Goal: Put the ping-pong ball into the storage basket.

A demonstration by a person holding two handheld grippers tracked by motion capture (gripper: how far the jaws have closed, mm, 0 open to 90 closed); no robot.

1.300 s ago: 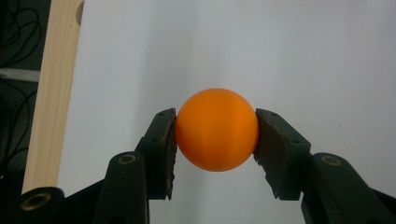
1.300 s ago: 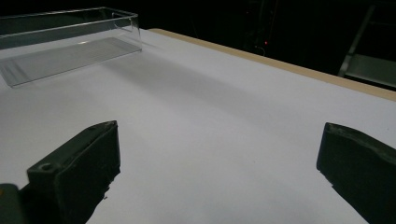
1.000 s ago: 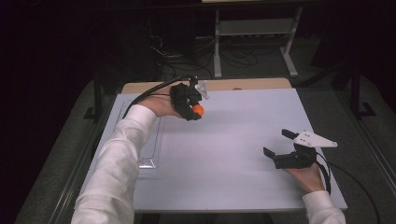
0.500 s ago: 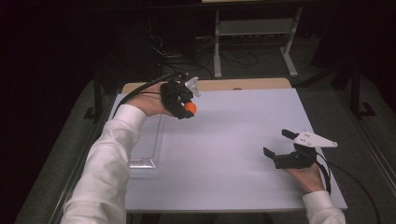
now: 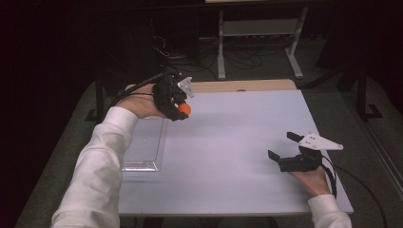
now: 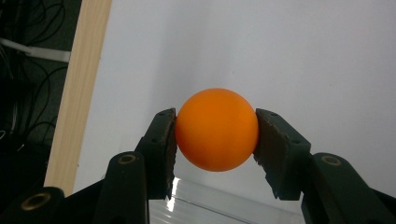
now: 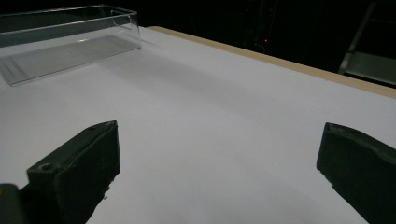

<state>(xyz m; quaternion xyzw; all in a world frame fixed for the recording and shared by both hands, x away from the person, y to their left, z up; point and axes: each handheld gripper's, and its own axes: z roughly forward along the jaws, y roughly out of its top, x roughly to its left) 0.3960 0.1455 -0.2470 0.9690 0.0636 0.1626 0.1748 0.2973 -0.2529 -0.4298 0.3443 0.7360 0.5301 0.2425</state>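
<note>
- The left gripper (image 5: 179,110) clamped a small, smooth orange ball (image 6: 216,129) between both black pads, held above the white table top (image 5: 237,137) near its far left corner.
- A clear, rectangular plastic tray (image 5: 142,149) lay just beside it, under the left forearm.
- The right gripper (image 5: 284,147) rested at the near right, jaws wide and empty.
</note>
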